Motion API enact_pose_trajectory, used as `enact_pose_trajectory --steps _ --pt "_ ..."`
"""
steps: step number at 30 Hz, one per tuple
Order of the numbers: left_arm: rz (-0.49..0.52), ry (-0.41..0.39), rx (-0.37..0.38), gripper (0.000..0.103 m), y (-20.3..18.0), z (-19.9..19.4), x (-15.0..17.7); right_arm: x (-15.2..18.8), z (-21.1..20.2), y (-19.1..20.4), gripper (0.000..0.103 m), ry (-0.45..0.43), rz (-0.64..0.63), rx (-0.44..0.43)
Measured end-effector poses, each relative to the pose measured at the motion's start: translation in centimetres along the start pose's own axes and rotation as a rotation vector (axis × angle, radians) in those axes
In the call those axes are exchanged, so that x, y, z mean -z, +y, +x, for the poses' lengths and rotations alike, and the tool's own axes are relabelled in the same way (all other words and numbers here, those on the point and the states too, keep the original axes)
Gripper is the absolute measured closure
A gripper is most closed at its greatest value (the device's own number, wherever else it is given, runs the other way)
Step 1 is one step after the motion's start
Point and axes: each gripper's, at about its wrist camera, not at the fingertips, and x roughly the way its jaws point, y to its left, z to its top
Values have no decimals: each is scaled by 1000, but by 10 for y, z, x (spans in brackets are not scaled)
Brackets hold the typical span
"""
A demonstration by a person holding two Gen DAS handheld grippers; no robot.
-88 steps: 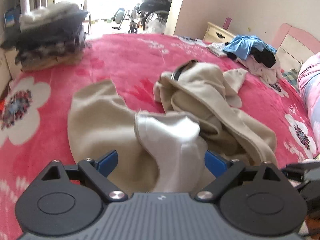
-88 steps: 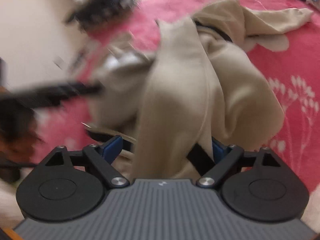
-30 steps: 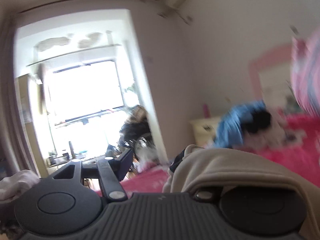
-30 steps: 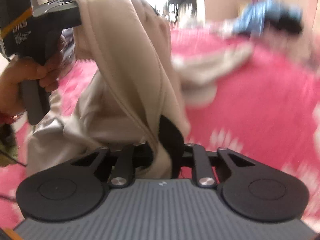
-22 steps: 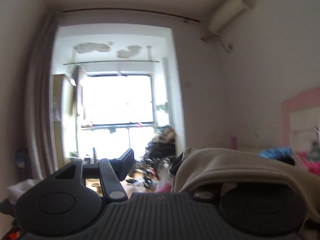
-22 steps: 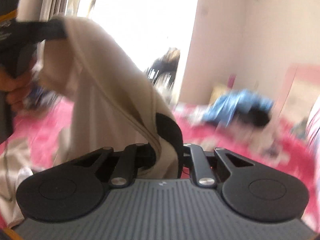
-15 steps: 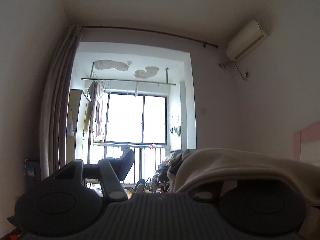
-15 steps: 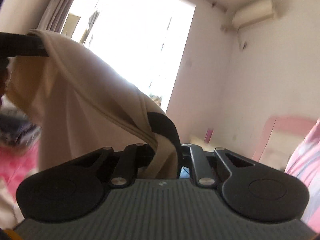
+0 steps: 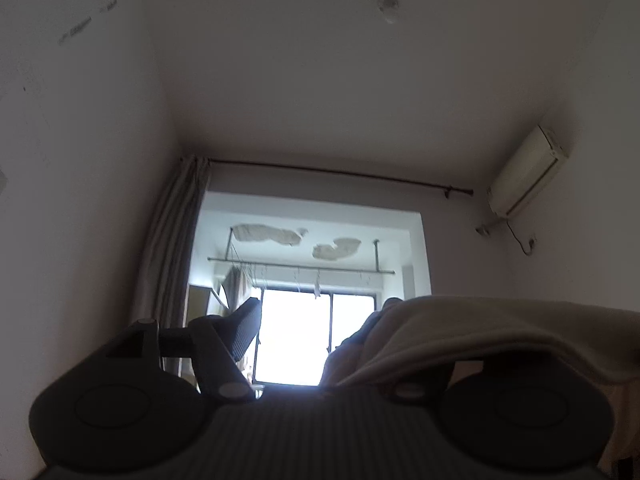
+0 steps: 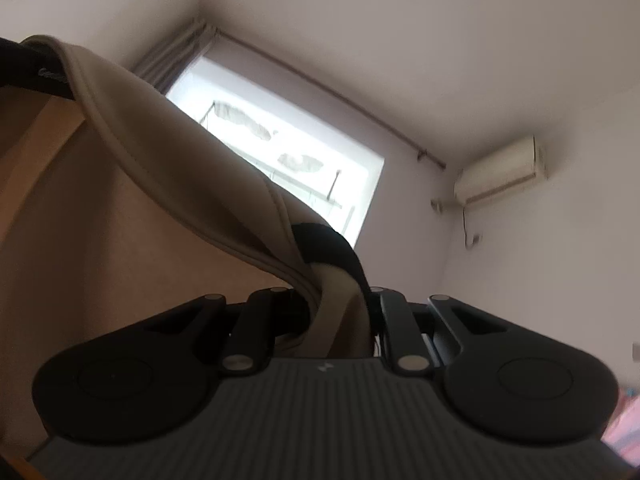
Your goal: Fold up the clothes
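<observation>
- Only the right wrist view shows how the beige garment hangs: its piped edge runs as a taut band from the right gripper up to the top-left corner, where it meets a dark part at the frame edge, and a broad sheet of cloth drops below that band, left of the window.
- Only the left wrist view shows the window head-on, with the curtain to its left and the air conditioner up to its right.
- The right gripper is clamped on the garment; its fingers sit narrow, pinching a bunched fold with a black trim directly below the window.
- The left gripper has its left finger bare against the window, while the garment drapes over the right finger. Whether it pinches the cloth cannot be told.
</observation>
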Motion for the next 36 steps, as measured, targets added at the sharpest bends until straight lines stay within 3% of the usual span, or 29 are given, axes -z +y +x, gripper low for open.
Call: enact_pose_trajectory --steps 6,10,24,30,33,36 --pt "15 -61 -47 29 0 -24 -40 -50 -19 -18 89 -115 -77 8" --pt "26 -90 -59 27 -4 -49 -57 -66 -44 -28 87 -155 -113 24" --pt "22 -77 -32 27 -16 -116 -55 -90 -137 -58 83 -234 -195 68" --pt "57 -7 -44 26 -20 -110 -21 -70 -139 -52 83 -193 -220 37" --pt "107 45 -60 26 -26 -99 15 -47 -125 -41 82 -136 -233 -4" --pt "126 155 -61 26 -28 -77 66 -13 -100 -24 82 -54 -249 -53"
